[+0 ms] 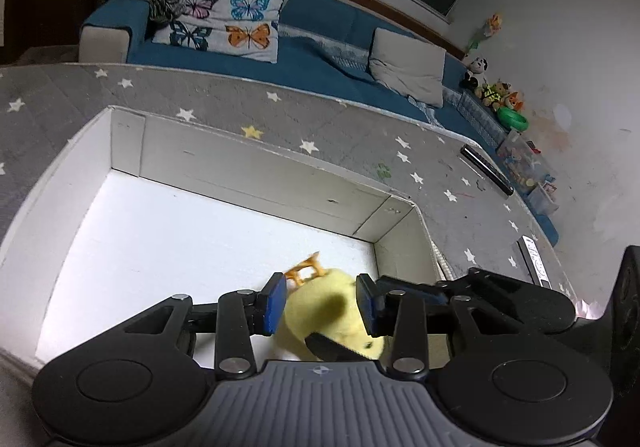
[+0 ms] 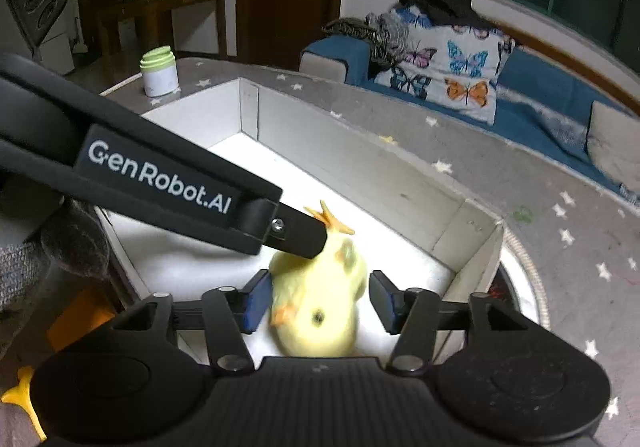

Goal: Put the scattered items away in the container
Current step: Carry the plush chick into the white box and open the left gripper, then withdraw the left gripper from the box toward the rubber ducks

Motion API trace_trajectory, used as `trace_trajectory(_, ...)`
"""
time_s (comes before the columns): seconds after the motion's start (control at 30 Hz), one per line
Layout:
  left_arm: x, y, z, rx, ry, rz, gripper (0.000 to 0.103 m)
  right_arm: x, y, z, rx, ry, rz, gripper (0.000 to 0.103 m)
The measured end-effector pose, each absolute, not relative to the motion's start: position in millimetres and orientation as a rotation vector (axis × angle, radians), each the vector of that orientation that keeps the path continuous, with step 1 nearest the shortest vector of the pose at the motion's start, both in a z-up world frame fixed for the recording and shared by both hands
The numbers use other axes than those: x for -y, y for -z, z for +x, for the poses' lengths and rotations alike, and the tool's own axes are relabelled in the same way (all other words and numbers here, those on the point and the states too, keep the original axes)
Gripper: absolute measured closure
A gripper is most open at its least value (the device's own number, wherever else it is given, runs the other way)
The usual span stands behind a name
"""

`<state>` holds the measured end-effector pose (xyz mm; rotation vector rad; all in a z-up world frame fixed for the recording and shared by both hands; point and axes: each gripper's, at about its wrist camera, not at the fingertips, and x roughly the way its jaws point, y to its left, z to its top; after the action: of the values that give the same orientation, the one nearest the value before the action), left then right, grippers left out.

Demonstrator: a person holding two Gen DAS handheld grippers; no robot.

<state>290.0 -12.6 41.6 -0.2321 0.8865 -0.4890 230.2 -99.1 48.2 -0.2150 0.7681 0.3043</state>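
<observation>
my right tool (image 2: 318,305), jaws wide and gripping nothing, flanks the chick (image 2: 320,299) inside the box (image 2: 360,151), left tool (image 1: 322,305) likewise open, while a yellow piece (image 2: 24,399) waits outside.

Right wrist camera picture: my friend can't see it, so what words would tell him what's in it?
A fuzzy yellow toy duck sits between the open right tongs, over a white box on a grey star-patterned mat. The other black tongs reach in from the left and touch the duck near its orange feet. A green-lidded jar and a blue sofa are behind.
</observation>
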Motion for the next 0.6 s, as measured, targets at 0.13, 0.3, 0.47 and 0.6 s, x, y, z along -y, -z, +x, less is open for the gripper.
trace_trajectory(0.13,12.6,-51.8,276.3,-0.856,0.474,-0.214,0.062,88.8,-56.6,213.2,-0.72,-0.293,-0.24,0.034)
trace_trajectory(0.3,11.5,-65.2,254.3,-0.814,0.471,-0.199,0.062,81.1,-69.7,185.0,-0.653,-0.281,-0.238,0.025)
trace_trajectory(0.47,10.3,-72.2,226.6,-0.793,0.463,-0.191,0.062,80.8,-81.5,158.0,-0.597,-0.28,-0.201,0.018)
trace_trajectory(0.6,7.0,-71.9,201.7,-0.78,0.45,-0.183,0.062,81.5,-84.9,135.5,-0.565,-0.282,-0.169,0.017)
